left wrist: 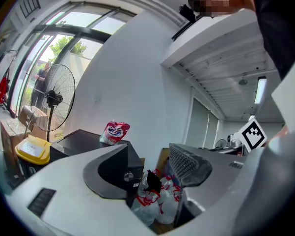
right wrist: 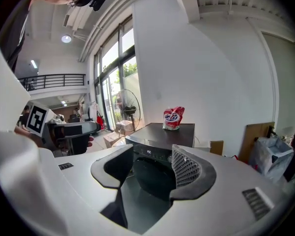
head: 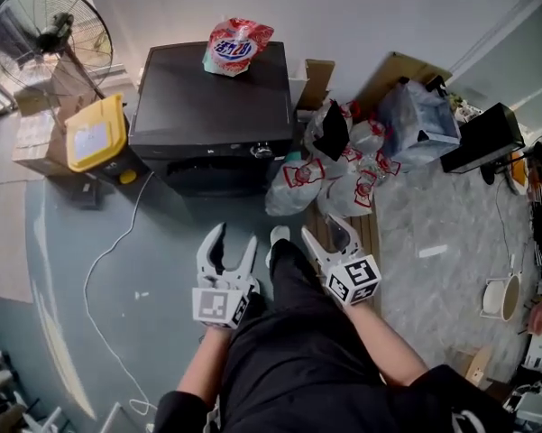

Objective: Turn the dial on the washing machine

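**Both tools open, dial still out of reach**

The person stands on the bare floor facing a black front-loading washing machine [head: 212, 106] set against the white wall. Its dial [head: 261, 151], a small silvery knob, sits at the right end of the front control strip, well apart from both tools. The left tool [head: 234, 234] is held out low in front of the person with its jaws spread wide and nothing between them; along its own view you see only the machine's corner and the dial far off in the gap. The right tool [head: 326, 230] is just beside it, jaws equally wide and empty, looking at the machine's dark door.

A red-and-white detergent pouch [head: 236, 47] lies on the machine's lid. Left of the washer stands a yellow-lidded bin [head: 95, 133], with a pedestal fan [head: 50, 34] behind it. To the right, clear water jugs [head: 334, 174] (red-marked, heaped together) crowd the floor. A white cable [head: 108, 260] trails across the floor.
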